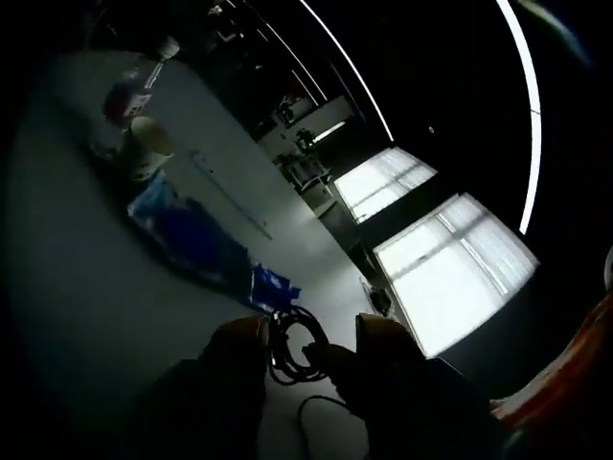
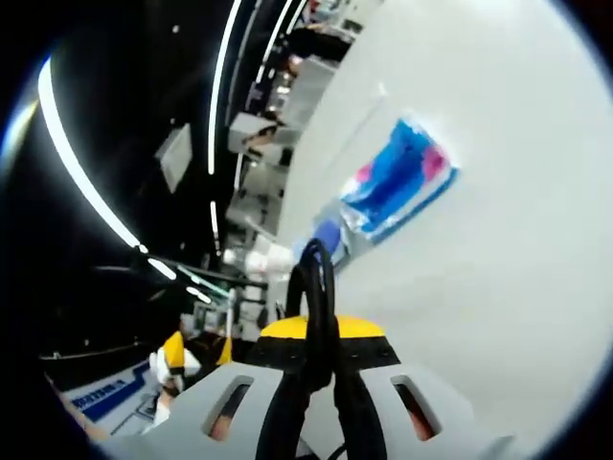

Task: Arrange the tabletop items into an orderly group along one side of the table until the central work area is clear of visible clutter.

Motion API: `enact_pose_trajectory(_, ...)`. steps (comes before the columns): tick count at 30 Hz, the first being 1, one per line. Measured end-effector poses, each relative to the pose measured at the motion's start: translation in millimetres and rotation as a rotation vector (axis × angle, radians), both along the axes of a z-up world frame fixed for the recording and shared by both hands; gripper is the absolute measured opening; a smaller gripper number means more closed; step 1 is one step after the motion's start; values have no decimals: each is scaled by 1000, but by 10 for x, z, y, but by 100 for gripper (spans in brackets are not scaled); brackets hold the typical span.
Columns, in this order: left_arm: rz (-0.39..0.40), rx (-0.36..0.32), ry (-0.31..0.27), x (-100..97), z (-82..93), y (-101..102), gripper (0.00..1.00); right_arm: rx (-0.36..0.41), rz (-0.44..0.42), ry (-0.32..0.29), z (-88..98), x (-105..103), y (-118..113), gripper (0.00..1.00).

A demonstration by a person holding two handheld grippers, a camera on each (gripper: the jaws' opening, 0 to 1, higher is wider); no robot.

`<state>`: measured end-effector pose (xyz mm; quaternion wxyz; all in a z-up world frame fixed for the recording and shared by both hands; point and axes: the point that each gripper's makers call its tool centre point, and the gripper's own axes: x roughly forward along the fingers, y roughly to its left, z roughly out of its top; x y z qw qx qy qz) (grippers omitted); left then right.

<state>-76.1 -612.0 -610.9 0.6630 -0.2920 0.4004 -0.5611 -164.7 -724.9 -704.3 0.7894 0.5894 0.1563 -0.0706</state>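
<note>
Both claws on a black cable above a white table.

In the left gripper view, a clear bottle (image 1: pixel 142 81) with an unreadable red label and a pale cup (image 1: pixel 150 146) lie far ahead-left of the left gripper (image 1: pixel 311 337); blue packets (image 1: pixel 196 240) sit nearer. Its jaws pinch the coiled black cable (image 1: pixel 292 347). In the right gripper view, the right gripper (image 2: pixel 323 356) is pressed together on the cable, with a blue-pink packet (image 2: pixel 397 182) ahead-right; its print is illegible.
</note>
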Motion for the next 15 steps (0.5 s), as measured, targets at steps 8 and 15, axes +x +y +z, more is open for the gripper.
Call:
enact_pose_trajectory(8,65,-7,51,88,-44,124,43,-58,5,92,-211,67,-69,5)
enact_pose_trajectory(15,42,-40,23,80,66,20,45,-78,0,126,-293,70,-80,6)
